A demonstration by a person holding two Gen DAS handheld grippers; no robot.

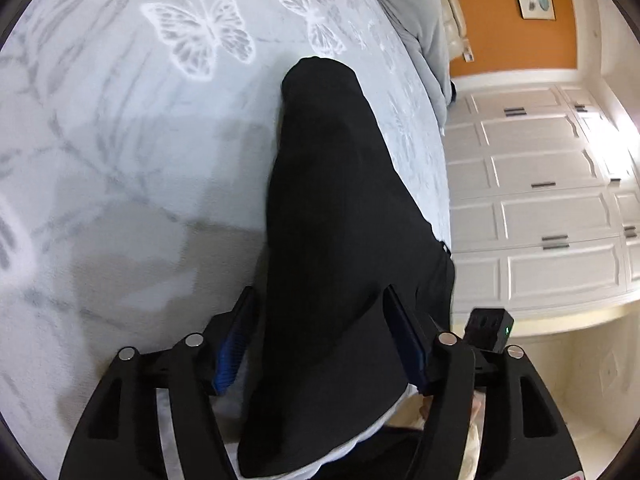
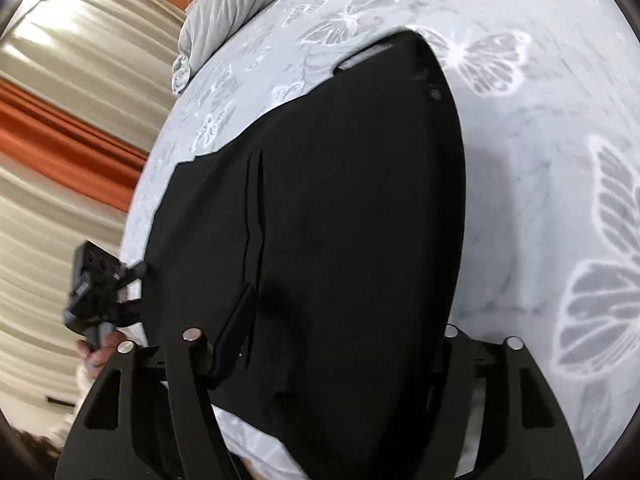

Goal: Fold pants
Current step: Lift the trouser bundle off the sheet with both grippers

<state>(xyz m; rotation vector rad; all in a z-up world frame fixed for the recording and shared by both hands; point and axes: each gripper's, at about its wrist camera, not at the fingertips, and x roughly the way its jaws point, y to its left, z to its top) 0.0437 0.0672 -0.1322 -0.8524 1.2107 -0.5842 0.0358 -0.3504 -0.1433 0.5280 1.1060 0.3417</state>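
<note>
Black pants (image 1: 332, 208) lie on a pale blue bedspread with white butterflies (image 1: 132, 152). In the left wrist view a leg stretches away from me, and my left gripper (image 1: 320, 312) has its jaws wide apart with the cloth running between them. In the right wrist view the wider waist part of the pants (image 2: 340, 220) with a pocket slit fills the middle. My right gripper (image 2: 340, 320) is also spread, its left finger (image 2: 236, 328) lies on the cloth and its right finger is hidden by the fabric. The other gripper (image 2: 96, 296) shows at the bed's edge.
A grey pillow (image 1: 416, 20) lies at the head of the bed. White cabinet doors (image 1: 540, 184) and an orange wall (image 1: 500, 12) stand beyond the bed's edge. Striped curtains (image 2: 60, 120) fill the left of the right wrist view.
</note>
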